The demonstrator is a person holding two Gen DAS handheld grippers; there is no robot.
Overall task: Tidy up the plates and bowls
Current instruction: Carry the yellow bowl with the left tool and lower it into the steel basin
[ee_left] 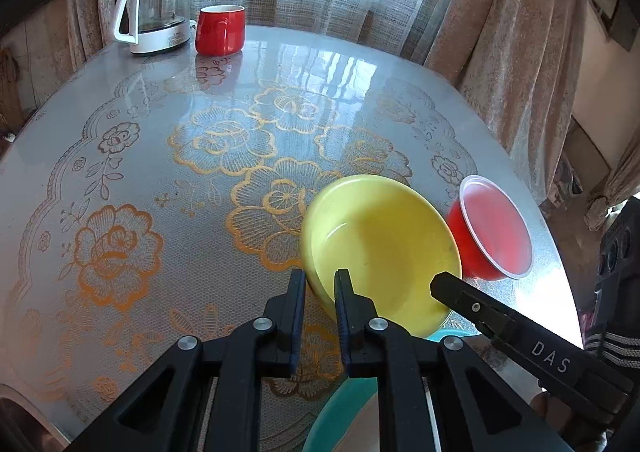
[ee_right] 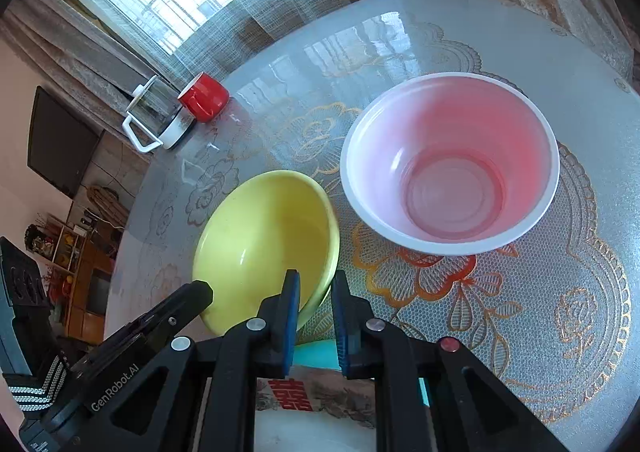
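Note:
A yellow bowl (ee_left: 384,248) (ee_right: 268,240) is held tilted above the table by both grippers. My left gripper (ee_left: 320,284) is shut on its near-left rim. My right gripper (ee_right: 316,288) is shut on its right rim; one of its fingers (ee_left: 460,292) shows in the left wrist view. A red plastic bowl with a white rim (ee_left: 492,228) (ee_right: 452,163) stands on the table just right of the yellow bowl. A teal plate (ee_left: 344,416) (ee_right: 316,356) lies under the grippers at the table's near edge.
A red mug (ee_left: 220,29) (ee_right: 204,95) and a glass kettle with a white base (ee_left: 154,11) (ee_right: 158,117) stand at the table's far left edge. The round table (ee_left: 160,171) has a floral lace cover under glass. Curtains hang behind it.

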